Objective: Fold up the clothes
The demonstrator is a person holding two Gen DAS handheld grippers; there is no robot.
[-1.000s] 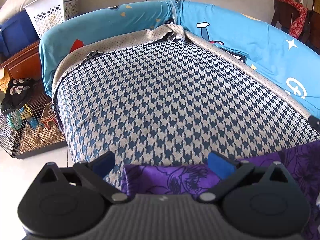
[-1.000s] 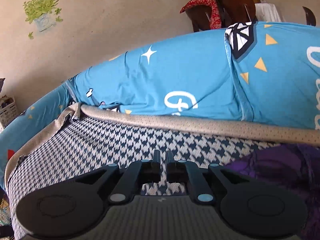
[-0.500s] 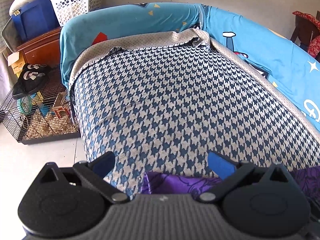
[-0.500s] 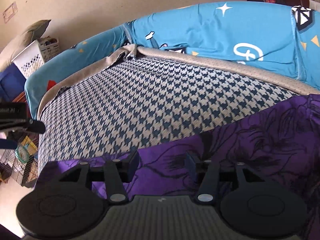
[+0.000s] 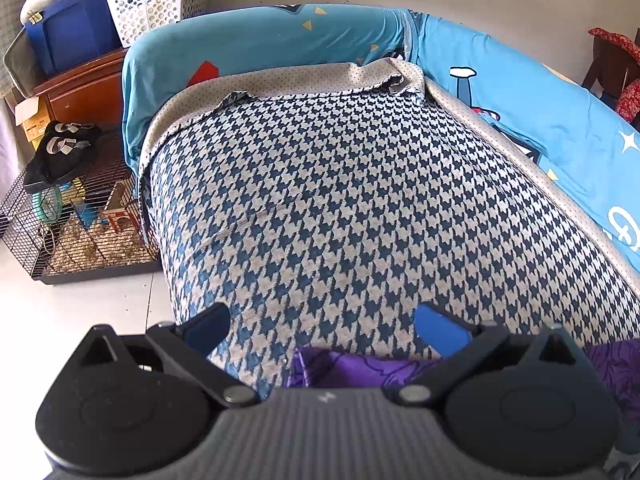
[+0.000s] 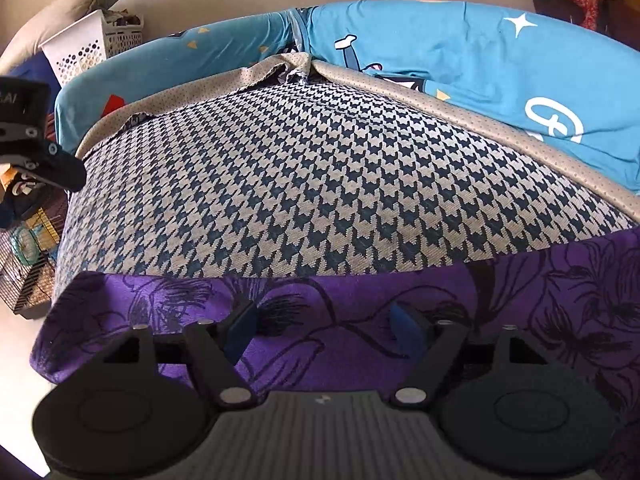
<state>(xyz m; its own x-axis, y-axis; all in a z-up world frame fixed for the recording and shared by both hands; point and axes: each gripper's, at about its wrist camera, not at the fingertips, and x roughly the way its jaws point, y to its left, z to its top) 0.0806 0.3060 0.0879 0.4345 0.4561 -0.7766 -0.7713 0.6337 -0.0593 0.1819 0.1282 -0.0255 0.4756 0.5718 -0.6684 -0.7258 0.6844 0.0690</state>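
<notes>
Purple floral cloth [image 6: 360, 320] drapes woven houndstooth cushion [image 6: 320, 180]; both grippers [image 5: 322, 330] [image 6: 320, 330] gape empty.

Both views are taken low from the near edge, facing far across the houndstooth cover [image 5: 340, 200], which is shared [image 6: 320, 176]; the left sits further left.

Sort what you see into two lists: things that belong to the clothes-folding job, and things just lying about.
Belongs to the job:
purple floral garment
left tool, open
right tool, open
houndstooth-covered surface it lies on

Just lying about:
white laundry basket
wire pet cage
blue storage bin
wooden cabinet
</notes>
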